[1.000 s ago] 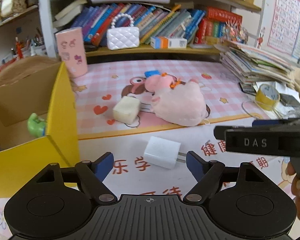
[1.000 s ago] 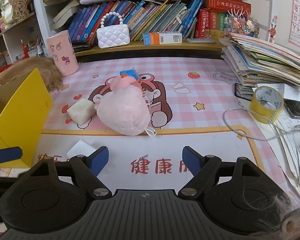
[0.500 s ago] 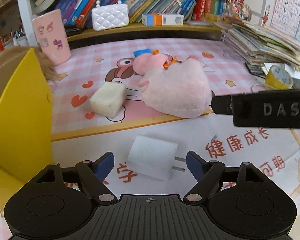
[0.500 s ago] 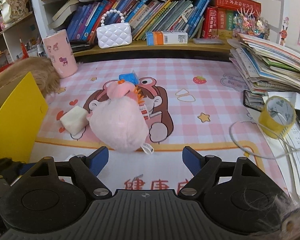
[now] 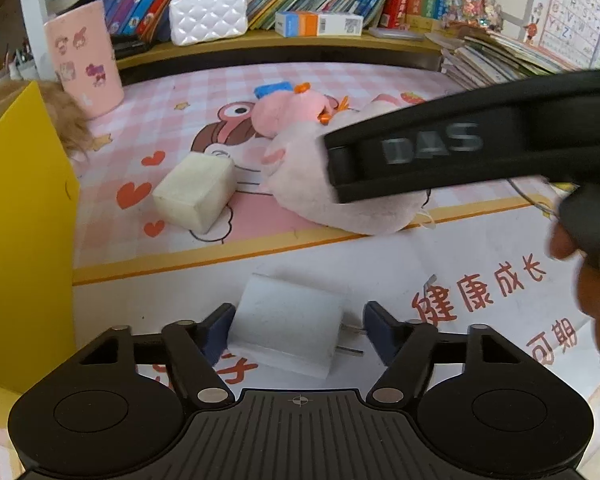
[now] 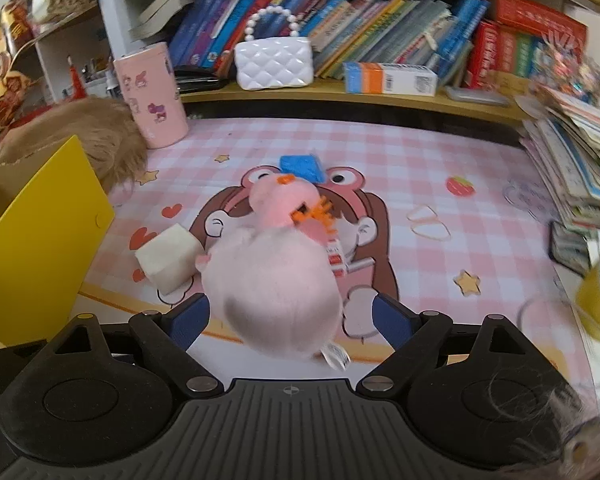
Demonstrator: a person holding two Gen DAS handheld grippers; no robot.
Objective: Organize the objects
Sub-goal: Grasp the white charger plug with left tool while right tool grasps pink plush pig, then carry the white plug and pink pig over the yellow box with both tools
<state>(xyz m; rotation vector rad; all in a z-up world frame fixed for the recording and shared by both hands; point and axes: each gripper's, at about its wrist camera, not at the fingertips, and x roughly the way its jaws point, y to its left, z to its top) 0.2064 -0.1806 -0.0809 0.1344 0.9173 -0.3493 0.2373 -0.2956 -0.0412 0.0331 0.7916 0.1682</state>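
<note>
I am viewing a desk covered by a pink checked mat (image 6: 400,152) carrying a cartoon print. A wooden shelf (image 6: 340,94) is running along the desk's far edge, holding a row of books (image 6: 380,36). An alphabet chart (image 5: 572,12) is hanging on the right wall.

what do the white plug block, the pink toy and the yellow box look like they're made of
White plug block: likely hard plastic, smooth matte faces, metal prongs sticking out. Pink toy: soft plush fabric, fuzzy surface, sewn tag at its edge. Yellow box: probably cardboard, flat yellow outer face, brown inside on the flap.
</note>
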